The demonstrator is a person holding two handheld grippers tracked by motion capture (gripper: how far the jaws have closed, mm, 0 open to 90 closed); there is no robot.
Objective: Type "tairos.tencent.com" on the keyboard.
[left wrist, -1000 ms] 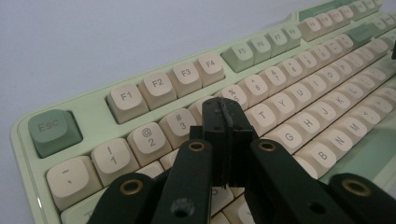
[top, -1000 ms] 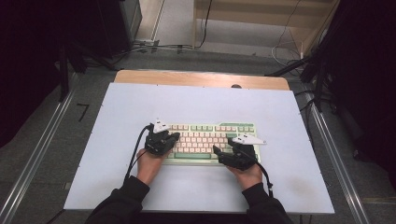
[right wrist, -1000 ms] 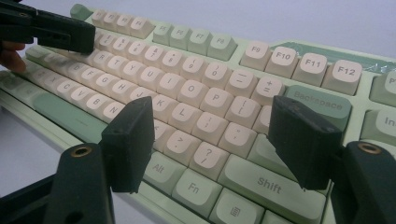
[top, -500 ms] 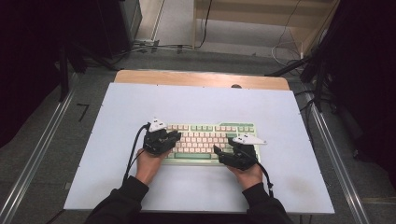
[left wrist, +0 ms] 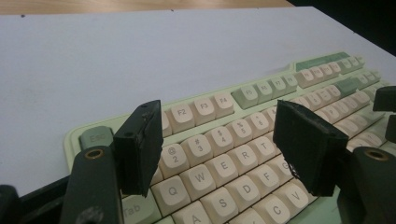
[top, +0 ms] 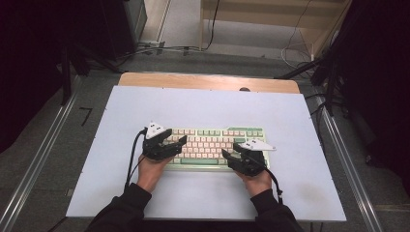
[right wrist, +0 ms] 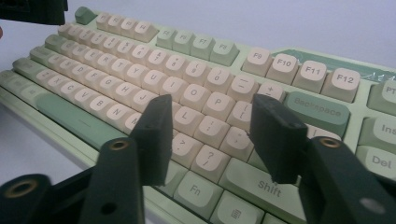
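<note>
A pale green keyboard (top: pixel 217 145) with cream and green keys lies on the white table top. My left gripper (top: pixel 174 145) hovers over its left end, jaws open above the number and QWERTY rows of the keyboard (left wrist: pixel 224 154); nothing sits between the left gripper's (left wrist: pixel 219 144) jaws. My right gripper (top: pixel 232 155) hangs over the keyboard's lower right part, also open. In the right gripper view the right gripper (right wrist: pixel 210 135) stands above the L, P and punctuation keys of the keyboard (right wrist: pixel 154 79), holding nothing.
The white table top (top: pixel 203 104) has bare room behind and in front of the keyboard. A wooden strip (top: pixel 208 81) runs along its far edge. Metal rails (top: pixel 38 159) flank the table, and cables (top: pixel 159 48) lie on the floor beyond.
</note>
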